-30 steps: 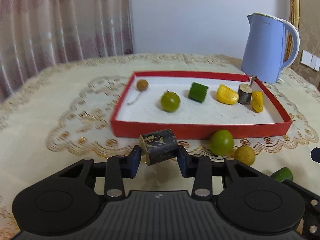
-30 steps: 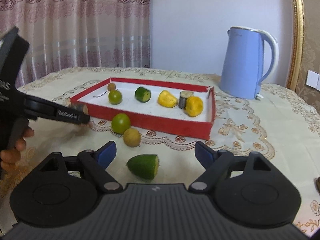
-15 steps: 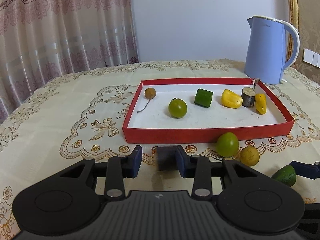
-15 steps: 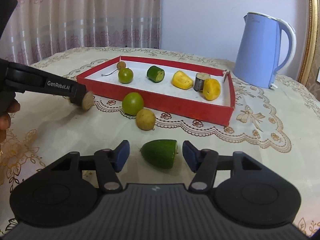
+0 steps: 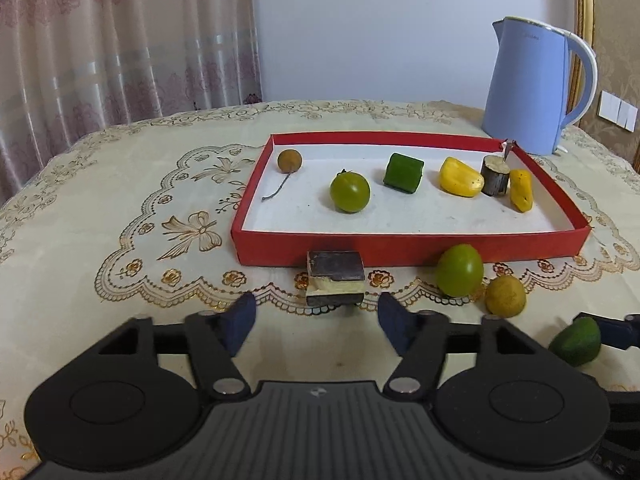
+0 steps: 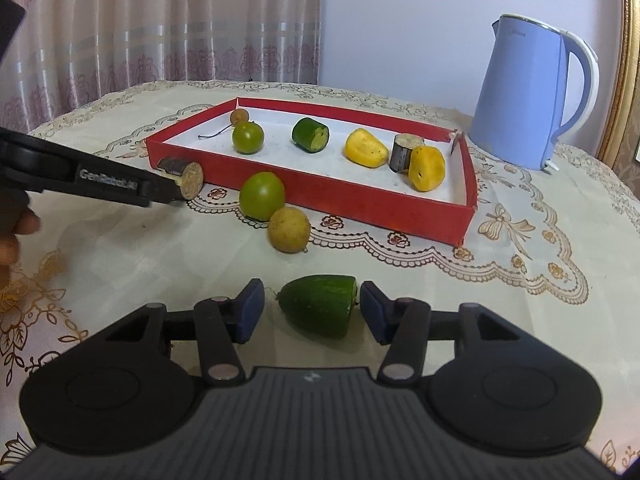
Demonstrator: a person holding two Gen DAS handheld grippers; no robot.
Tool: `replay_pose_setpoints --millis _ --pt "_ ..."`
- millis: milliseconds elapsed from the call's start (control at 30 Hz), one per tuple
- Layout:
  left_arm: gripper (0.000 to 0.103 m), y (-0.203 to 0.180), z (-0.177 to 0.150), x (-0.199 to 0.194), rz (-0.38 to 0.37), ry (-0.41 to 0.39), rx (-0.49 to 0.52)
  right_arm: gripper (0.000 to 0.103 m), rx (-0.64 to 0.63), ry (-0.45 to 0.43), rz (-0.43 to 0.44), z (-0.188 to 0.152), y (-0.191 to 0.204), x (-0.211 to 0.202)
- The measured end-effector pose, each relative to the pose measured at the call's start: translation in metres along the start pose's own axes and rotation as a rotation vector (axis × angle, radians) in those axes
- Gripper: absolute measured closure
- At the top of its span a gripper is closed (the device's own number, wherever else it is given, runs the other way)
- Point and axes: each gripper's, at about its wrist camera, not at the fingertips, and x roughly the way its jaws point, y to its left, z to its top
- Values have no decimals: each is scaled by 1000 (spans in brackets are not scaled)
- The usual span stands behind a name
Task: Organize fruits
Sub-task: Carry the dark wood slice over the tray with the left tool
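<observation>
A lace-patterned tablecloth (image 5: 120,208) covers the table before curtains (image 5: 120,40); the left gripper (image 5: 316,316) gapes, the right gripper (image 6: 312,308) seemingly unclosed around the cucumber piece (image 6: 320,310).

The dark cylinder piece (image 6: 182,178) is partly hidden behind the left gripper's (image 5: 314,318) finger in the right wrist view.

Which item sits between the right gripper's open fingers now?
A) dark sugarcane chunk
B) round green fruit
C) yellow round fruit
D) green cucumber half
D: in the right wrist view the green cucumber half lies on the tablecloth between the right gripper pads, with gaps on both sides, so it is not yet clamped.
</observation>
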Motion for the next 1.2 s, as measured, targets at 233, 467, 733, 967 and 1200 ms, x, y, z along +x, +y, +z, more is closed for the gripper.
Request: replay_pose_setpoints --millis 233,467,733,967,1200 --pt "39 -9 11 28 38 31 24 51 12 -3 7 -1 -2 0" --pt "70 -5 11 30 10 48 -3 64 28 -5 18 -1 -4 1" --pt "70 2 11 17 32 51 -10 65 54 -26 27 0 -6 -6" --pt "70 3 20 5 85 5 16 65 57 -65 49 6 -6 -21" --pt "70 -5 36 2 94 -29 50 65 52 -85 62 9 -6 -29"
